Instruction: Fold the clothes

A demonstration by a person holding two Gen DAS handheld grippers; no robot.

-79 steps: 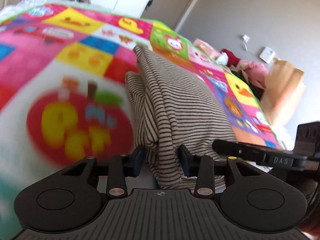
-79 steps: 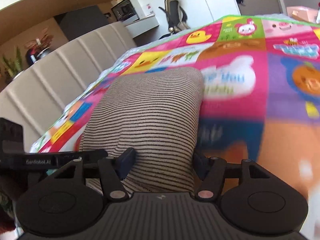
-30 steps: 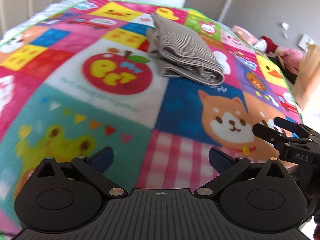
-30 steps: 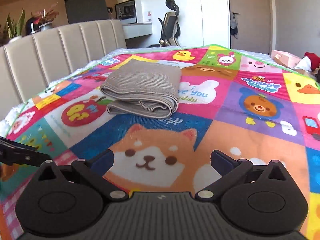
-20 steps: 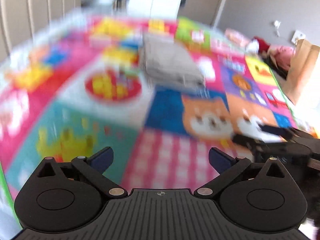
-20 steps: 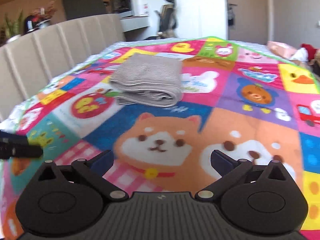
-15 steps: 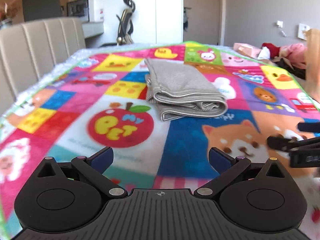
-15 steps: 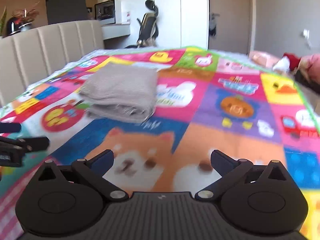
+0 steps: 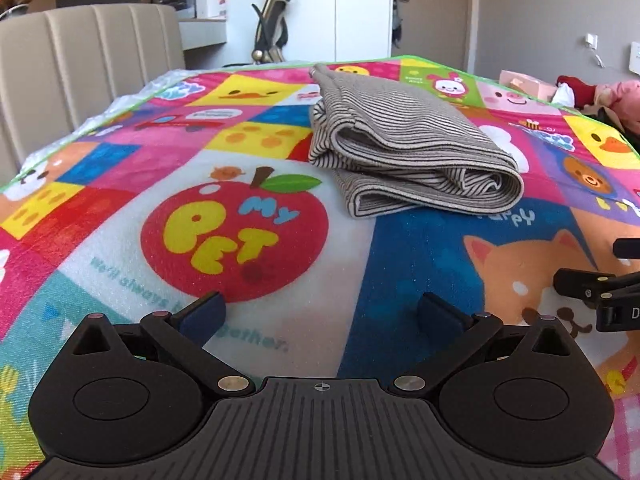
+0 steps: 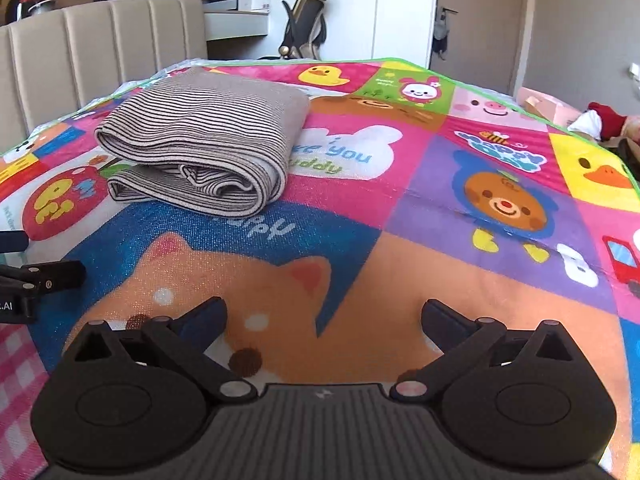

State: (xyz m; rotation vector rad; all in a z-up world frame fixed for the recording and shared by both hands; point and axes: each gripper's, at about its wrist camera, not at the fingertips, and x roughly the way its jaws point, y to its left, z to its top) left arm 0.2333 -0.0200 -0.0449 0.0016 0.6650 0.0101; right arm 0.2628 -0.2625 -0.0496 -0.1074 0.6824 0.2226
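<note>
One folded striped garment (image 9: 404,160) lying at 12 o'clock on one patchwork play mat (image 9: 420,264), two hand-held grippers, left hand-held gripper (image 9: 320,316) released, right hand-held gripper (image 10: 324,318) released, both empty, well apart from garment

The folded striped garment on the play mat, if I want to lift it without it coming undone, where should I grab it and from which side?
Probably take the striped garment by its rounded folded edge, on the side nearest the right gripper, coming in low along the mat. There the outer layer wraps round the stack, so one pinch should catch every layer. The opposite side shows loose, separate edges that would likely fall open.
</note>
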